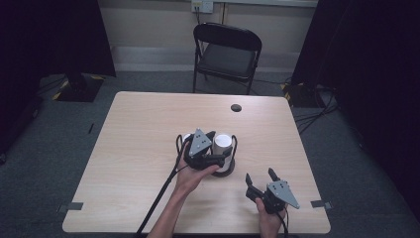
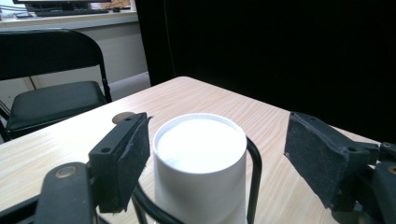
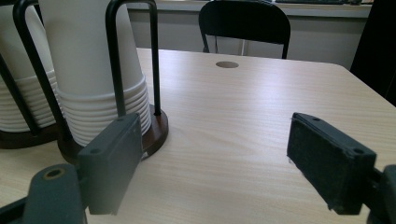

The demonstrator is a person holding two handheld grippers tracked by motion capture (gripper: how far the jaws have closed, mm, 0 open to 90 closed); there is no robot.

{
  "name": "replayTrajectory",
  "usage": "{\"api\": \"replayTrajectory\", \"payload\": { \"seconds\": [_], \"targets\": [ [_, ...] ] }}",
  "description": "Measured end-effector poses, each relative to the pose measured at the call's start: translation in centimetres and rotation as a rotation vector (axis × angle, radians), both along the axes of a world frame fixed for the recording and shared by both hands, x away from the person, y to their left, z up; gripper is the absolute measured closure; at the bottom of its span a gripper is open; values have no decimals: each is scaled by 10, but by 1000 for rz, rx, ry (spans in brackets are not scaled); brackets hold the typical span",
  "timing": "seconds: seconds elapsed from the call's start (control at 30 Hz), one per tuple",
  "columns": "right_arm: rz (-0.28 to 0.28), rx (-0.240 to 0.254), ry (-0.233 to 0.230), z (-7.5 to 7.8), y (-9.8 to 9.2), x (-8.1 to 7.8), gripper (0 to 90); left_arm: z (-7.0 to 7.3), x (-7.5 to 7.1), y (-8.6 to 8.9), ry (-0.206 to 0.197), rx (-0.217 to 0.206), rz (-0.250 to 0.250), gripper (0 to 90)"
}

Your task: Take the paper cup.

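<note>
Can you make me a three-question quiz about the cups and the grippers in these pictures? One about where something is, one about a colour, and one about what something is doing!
1. Where does the left gripper hang?
A. Over the cup stack
B. Beside the chair
C. At the table's far edge

2. What colour are the cups?
A. Red
B. White
C. Blue

3. How are the right gripper's jaws?
A. Shut on a cup
B. Shut on nothing
C. Open, with nothing between them

Answers:
1. A: the left gripper view looks down on the top cup, with a jaw on each side of it.
2. B: the stacks in the black wire holder are plain white.
3. C: the right gripper view has its jaws wide apart over bare table.
</note>
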State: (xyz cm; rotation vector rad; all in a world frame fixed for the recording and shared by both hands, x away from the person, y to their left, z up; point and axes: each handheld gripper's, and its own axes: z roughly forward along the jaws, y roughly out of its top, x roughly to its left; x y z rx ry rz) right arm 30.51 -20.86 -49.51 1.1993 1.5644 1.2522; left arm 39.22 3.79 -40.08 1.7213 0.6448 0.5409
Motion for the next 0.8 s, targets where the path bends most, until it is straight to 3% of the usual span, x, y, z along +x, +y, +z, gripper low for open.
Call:
{"api": "replayTrajectory", "payload": {
  "seconds": [0.07, 0.27, 0.3, 0.53, 0.8],
  "targets": [
    [6, -4, 0, 0, 0, 0, 176, 0, 4, -1, 7, -7, -2, 232],
    [6, -1, -3, 0, 0, 0, 176, 0, 11, -6, 14, 23, -4, 240],
    [6, -1, -2, 0, 0, 0, 172, -1, 12, -9, -5, 52, -4, 250],
    [4, 0, -2, 0, 0, 0, 164, -5, 16, -10, 12, 56, -2, 274],
    [-3, 7, -6, 0, -1, 0, 159, -8, 17, -13, -4, 83, -5, 292]
  ]
}}
